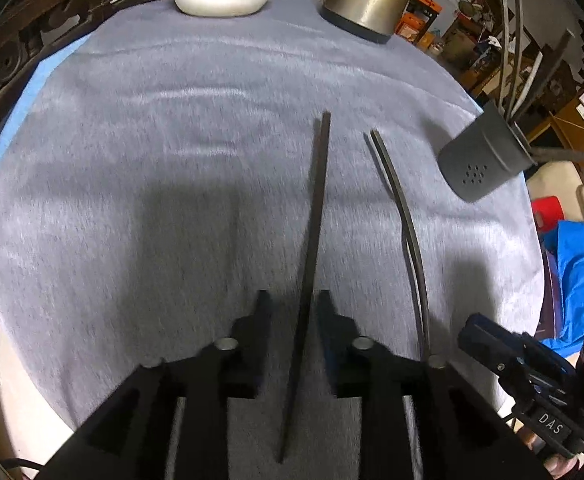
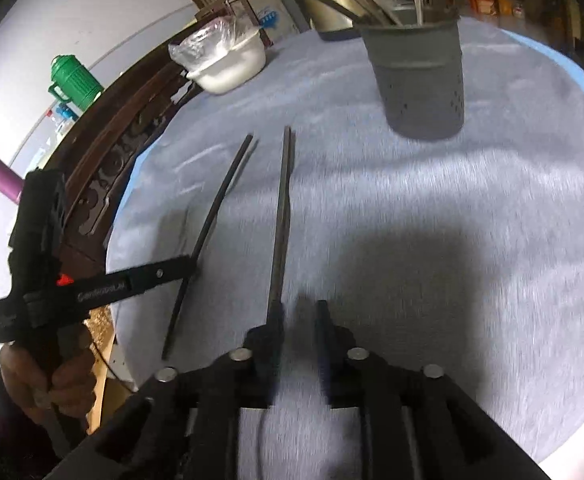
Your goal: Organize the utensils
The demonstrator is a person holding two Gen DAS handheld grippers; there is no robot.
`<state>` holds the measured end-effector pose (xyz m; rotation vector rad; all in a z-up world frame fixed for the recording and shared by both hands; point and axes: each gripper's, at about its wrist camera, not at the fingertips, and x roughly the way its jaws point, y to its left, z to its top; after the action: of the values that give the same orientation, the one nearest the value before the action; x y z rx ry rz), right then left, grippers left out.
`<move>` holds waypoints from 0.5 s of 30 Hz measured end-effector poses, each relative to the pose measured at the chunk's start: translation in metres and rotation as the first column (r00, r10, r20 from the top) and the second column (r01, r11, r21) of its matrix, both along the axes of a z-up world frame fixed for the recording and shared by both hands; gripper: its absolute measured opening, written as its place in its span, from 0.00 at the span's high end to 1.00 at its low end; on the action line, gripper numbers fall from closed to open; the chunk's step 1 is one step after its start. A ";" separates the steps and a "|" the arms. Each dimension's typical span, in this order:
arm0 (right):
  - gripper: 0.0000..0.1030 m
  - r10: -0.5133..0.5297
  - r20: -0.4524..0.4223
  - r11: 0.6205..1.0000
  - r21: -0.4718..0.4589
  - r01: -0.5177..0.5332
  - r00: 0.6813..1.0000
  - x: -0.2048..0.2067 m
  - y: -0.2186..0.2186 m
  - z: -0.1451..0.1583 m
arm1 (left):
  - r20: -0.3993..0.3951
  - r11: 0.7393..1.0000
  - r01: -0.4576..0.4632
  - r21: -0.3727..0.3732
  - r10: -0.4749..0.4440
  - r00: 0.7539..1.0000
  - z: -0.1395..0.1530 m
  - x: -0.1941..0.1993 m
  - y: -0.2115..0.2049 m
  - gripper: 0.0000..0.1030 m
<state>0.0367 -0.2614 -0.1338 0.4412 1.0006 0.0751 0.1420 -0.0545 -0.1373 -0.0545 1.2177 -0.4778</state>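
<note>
A single dark chopstick [image 1: 310,264] is seen between the parted fingers of the left gripper [image 1: 291,300], close against the right finger; a firm grip cannot be confirmed. A pair of chopsticks [image 2: 281,216] runs forward from the right gripper [image 2: 299,312], lying along its left finger, with the jaws standing open. The grey utensil holder [image 2: 420,76] stands well ahead of the right gripper on the grey cloth [image 2: 472,240]. The sticks are judged light, stiff, thin and slippery; they are best taken near the thicker end, squarely across the pads.
</note>
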 end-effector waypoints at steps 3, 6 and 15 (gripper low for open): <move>0.58 -0.004 0.046 0.999 -0.035 0.006 0.999 0.018 0.005 0.002 | -0.003 1.000 0.005 -0.002 -0.005 1.000 -0.001 0.005 -0.001 0.71; 0.59 0.006 0.077 0.997 -0.075 0.000 0.997 0.037 0.011 0.004 | 0.006 1.000 0.016 0.001 -0.016 1.000 -0.005 0.006 -0.004 0.72; 0.63 -0.032 0.125 0.993 -0.107 0.045 0.992 0.092 0.018 0.003 | 0.021 0.997 0.071 -0.020 -0.071 0.997 -0.010 0.004 -0.009 0.93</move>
<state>0.1291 -0.2436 -0.1306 0.3509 0.8697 0.0125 0.1459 -0.0635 -0.1472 -0.0242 1.1980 -0.5517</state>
